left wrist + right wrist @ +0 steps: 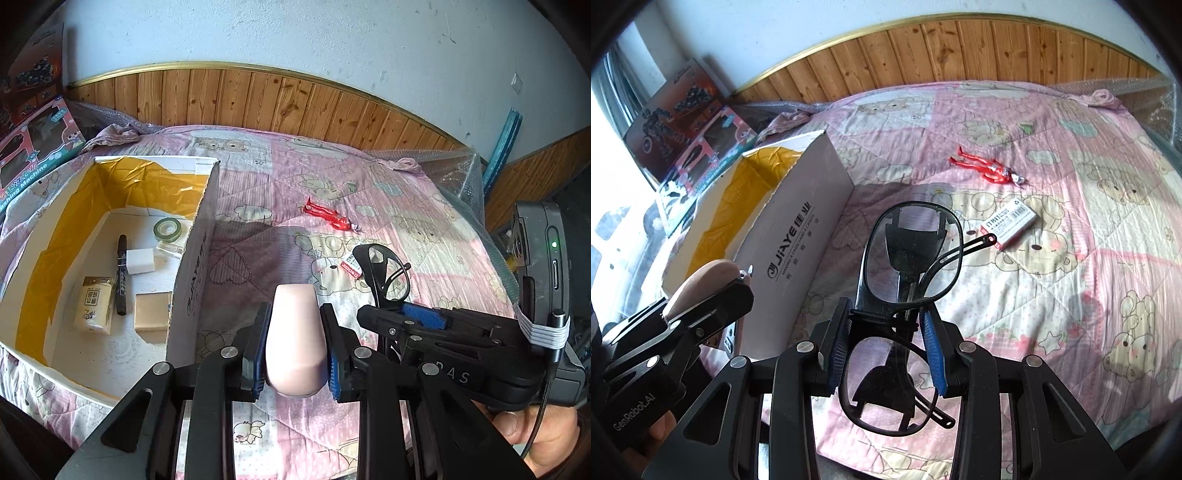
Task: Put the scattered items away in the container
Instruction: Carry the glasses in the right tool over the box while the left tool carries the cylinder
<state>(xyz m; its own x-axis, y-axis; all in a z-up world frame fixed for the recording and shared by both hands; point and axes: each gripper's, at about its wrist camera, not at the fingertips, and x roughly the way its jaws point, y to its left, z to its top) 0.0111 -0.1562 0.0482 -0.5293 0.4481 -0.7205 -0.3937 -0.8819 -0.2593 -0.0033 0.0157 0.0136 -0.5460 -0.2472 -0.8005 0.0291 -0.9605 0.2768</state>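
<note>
Left gripper [295,347] clamps a smooth pink case [295,332] — slippery; right gripper [886,350] pinches fragile glasses [905,280] at the bridge — light, beside the box [798,258].

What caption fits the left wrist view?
Left gripper holds a pink case beside the open box.

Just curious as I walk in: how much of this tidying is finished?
Roughly half. Done: tape, marker, tissue pack and two small blocks lie in the box. In hand: left gripper holds a pink case, right gripper holds glasses. Left on the bed: red figure, staples box.
</note>
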